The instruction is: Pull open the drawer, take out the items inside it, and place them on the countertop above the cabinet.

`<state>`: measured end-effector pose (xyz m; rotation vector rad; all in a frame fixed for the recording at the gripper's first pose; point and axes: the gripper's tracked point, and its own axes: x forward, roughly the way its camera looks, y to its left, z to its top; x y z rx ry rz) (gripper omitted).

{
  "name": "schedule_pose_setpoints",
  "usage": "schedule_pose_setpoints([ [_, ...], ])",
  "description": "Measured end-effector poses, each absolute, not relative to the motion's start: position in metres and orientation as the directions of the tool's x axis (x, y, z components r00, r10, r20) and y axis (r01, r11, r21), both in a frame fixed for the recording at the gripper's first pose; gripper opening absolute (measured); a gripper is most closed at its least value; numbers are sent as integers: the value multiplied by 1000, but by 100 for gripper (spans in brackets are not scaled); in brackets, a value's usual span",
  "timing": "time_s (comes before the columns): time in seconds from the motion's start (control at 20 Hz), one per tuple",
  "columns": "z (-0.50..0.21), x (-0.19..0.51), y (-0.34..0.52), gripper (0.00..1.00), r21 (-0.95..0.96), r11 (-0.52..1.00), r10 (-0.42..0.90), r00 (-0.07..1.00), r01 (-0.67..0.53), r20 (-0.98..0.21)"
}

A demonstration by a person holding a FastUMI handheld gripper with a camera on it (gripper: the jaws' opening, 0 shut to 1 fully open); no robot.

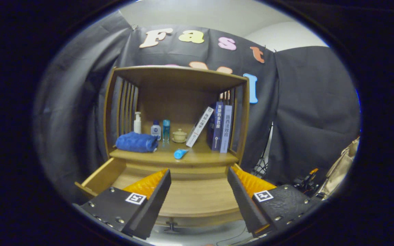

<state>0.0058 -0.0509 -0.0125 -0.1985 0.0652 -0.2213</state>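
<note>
Tool (199,177) level over pulled-out drawer (197,194), fingers spread wide holding nothing, blue tube (180,153) on countertop (204,158) beyond

The pale book (226,128) reads 路西法效应 down its spine, the dark blue book (218,124) 贪婪的多巴胺.

Beyond the spread fingers of the gripper (199,177), a light brown wooden drawer (197,198) sits under a brown wooden cabinet (176,112) holding a fluffy dark blue towel (136,142), a small bright blue tube (180,153) and dark blue books (220,126).
</note>
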Motion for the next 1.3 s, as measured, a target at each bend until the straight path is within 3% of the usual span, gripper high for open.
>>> schedule_pose_setpoints([
  [0.3, -84, -2, -61, 97, -118, 967, -238, 964, 224, -120],
  [0.65, -101, -6, -58, 97, -194, 949, -250, 968, 249, 20],
  [1.0, -106, -12, -42, 97, -205, 951, -227, 973, 233, 49],
  [1.3, -147, -20, -11, 97, -191, 975, -130, 990, 117, -60],
])
